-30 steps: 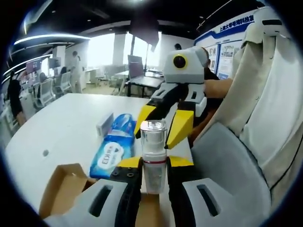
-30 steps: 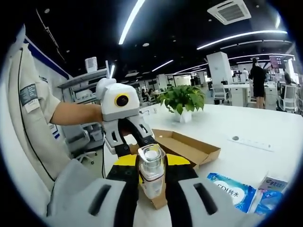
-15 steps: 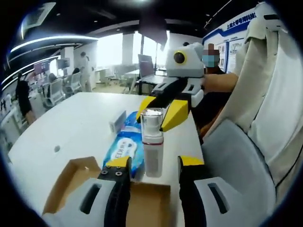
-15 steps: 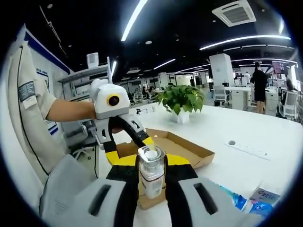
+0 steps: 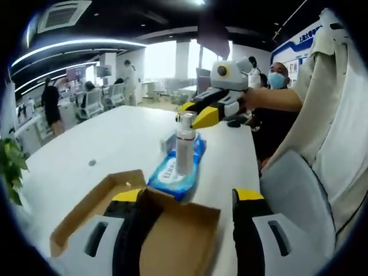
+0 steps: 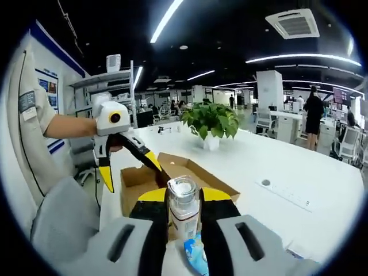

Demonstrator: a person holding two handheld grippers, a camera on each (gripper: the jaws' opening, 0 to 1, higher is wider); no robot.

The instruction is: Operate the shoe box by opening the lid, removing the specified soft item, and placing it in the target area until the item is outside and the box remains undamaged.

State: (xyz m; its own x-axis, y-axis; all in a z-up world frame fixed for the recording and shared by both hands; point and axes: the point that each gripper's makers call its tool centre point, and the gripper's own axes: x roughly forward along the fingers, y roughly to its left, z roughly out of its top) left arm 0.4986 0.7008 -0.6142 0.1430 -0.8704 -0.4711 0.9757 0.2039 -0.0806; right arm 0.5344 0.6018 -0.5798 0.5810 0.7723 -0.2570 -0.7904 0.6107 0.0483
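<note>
Shoe box of brown cardboard (image 5: 144, 230), open | right gripper (image 6: 183, 202) clamps clear plastic bottle (image 6: 183, 210) | left gripper (image 5: 187, 198) wide, empty | carrying step; next lowering, probably onto white table (image 5: 103, 155).

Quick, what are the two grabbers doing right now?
Left gripper: open, holding nothing, above the brown cardboard shoe box.
Right gripper: shut on the small clear plastic spray bottle.

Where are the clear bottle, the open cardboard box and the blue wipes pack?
clear bottle (image 6: 183, 210), right gripper view, its body between the jaws.
cardboard box (image 5: 172, 241), left gripper view, its inner floor.
wipes pack (image 5: 171, 175), left gripper view, its printed front.
</note>
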